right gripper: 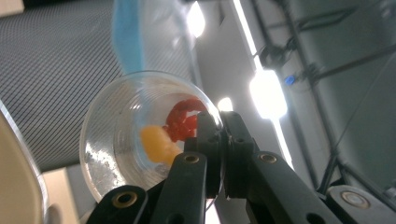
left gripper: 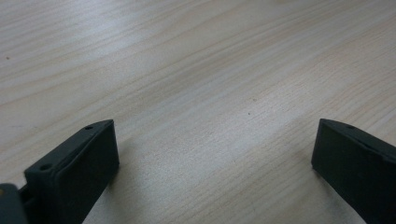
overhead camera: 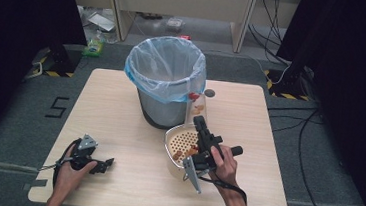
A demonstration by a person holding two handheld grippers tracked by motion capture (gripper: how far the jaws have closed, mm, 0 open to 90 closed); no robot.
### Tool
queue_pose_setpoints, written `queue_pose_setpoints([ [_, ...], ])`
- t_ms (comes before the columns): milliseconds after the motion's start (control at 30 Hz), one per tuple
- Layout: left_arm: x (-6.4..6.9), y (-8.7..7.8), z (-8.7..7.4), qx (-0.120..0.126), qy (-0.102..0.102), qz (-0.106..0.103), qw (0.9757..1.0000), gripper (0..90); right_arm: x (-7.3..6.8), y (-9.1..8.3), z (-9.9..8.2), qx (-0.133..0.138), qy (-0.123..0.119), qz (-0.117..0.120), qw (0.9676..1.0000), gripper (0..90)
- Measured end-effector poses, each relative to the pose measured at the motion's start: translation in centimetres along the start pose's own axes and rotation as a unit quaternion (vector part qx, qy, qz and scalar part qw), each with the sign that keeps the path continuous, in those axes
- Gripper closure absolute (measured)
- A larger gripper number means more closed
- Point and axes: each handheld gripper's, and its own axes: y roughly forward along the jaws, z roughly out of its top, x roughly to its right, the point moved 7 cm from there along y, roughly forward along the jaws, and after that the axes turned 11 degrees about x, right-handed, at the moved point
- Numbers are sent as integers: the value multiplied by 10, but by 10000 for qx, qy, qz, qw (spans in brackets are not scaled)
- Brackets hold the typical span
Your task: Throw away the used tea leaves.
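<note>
My right gripper (overhead camera: 200,121) (right gripper: 222,140) is shut on the rim of a clear plastic cup (overhead camera: 198,108) (right gripper: 116,140). The cup is lifted beside the bin, over the far edge of a cream strainer (overhead camera: 181,144). Red pieces (right gripper: 184,119) and a yellow-orange piece (right gripper: 156,143) sit inside the cup. More orange bits lie in the strainer. My left gripper (overhead camera: 107,163) (left gripper: 215,154) rests low on the wooden table (overhead camera: 120,107) at the near left. Its jaws stand wide apart over bare wood, with nothing between them.
A grey mesh bin (overhead camera: 163,110) (right gripper: 56,70) lined with a pale blue bag (overhead camera: 166,69) (right gripper: 128,37) stands at the table's middle back, close to the cup. A small dark disc (overhead camera: 210,93) lies right of it. Cables run over the floor at the right.
</note>
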Motion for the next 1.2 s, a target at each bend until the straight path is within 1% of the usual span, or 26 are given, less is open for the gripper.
queue_pose_setpoints([
  [33, 0, 0, 0, 0, -1, -1, 10000, 0, -1, -2, 2, 49, 48, -31, 10000, 876],
  [67, 0, 0, 0, -8, 11, -3, 10000, 0, 4, -1, 7, 237, -352, -8, 9991, 876],
  [100, 0, 0, 0, -5, 4, 1, 10000, 0, 4, 2, 4, 158, -455, 59, 9988, 876],
  [133, 0, 0, 0, -2, -1, 1, 10000, 0, 0, 0, 2, 74, -227, 33, 9997, 876],
  [167, 0, 0, 0, -3, 10, 0, 10000, 0, 1, -1, 4, 134, -192, 4, 9997, 876],
  [200, 0, 0, 0, 2, -1, 1, 10000, 0, 3, 1, 5, 119, -245, 35, 9996, 876],
  [267, 0, 0, 0, 0, 7, 4, 10000, 0, 2, 2, 2, 39, -86, 13, 10000, 876],
  [300, 0, 0, 0, -9, 18, -1, 10000, 0, 2, 4, 2, 43, -61, 81, 9999, 876],
  [333, 0, 0, 0, -4, 3, -3, 10000, 0, 2, 4, 1, -19, 44, 126, 9999, 876],
  [367, 0, 0, 0, -4, 2, -3, 10000, 0, 2, 4, 1, -13, 116, 115, 9999, 876],
  [400, 0, 0, 0, -4, 10, -1, 10000, 0, 3, 4, 0, -63, 230, 144, 9996, 875],
  [467, 0, 0, 0, -4, 10, -1, 10000, 0, 8, 6, -5, -150, 606, 106, 9980, 875],
  [533, 0, 0, 0, -4, 11, -2, 10000, 0, 14, 7, -11, -239, 1014, 84, 9945, 875],
  [600, 0, 0, 0, -5, 11, -1, 10000, 0, 20, 8, -18, -387, 1387, 86, 9895, 875],
  [633, 0, 0, 0, -4, 3, -1, 10000, 0, 23, 9, -25, -541, 1789, 118, 9823, 875],
  [667, 0, 0, 0, -4, 3, -2, 10000, 0, 23, 9, -25, -541, 1789, 118, 9823, 875],
  [767, 0, 0, 0, -5, 2, -3, 10000, 0, 28, 10, -36, -746, 2285, 150, 9706, 875],
  [833, 0, 0, 0, -4, 3, -1, 10000, 0, 31, 11, -42, -859, 2559, 178, 9627, 874],
  [867, 0, 0, 0, -4, 2, -3, 10000, 0, 33, 11, -45, -910, 2687, 154, 9588, 874],
  [900, 0, 0, 0, -5, 2, -3, 10000, 0, 35, 12, -48, -948, 2788, 154, 9555, 874],
  [967, 0, 0, 0, -5, 0, -4, 10000, 0, 40, 14, -54, -1047, 3015, 149, 9476, 874],
  [1033, 0, 0, 0, -4, 0, -4, 10000, 0, 43, 16, -59, -1094, 3199, 159, 9410, 874],
  [1067, 0, 0, 0, -2, 2, -10, 10000, 0, 46, 17, -61, -1110, 3251, 150, 9390, 874],
  [1133, 0, 0, 0, -9, 3, -9, 10000, 0, 51, 20, -65, -1150, 3392, 141, 9336, 874],
  [1200, 0, 0, 0, -15, 6, -6, 10000, 0, 56, 24, -70, -1192, 3488, 123, 9295, 873],
])
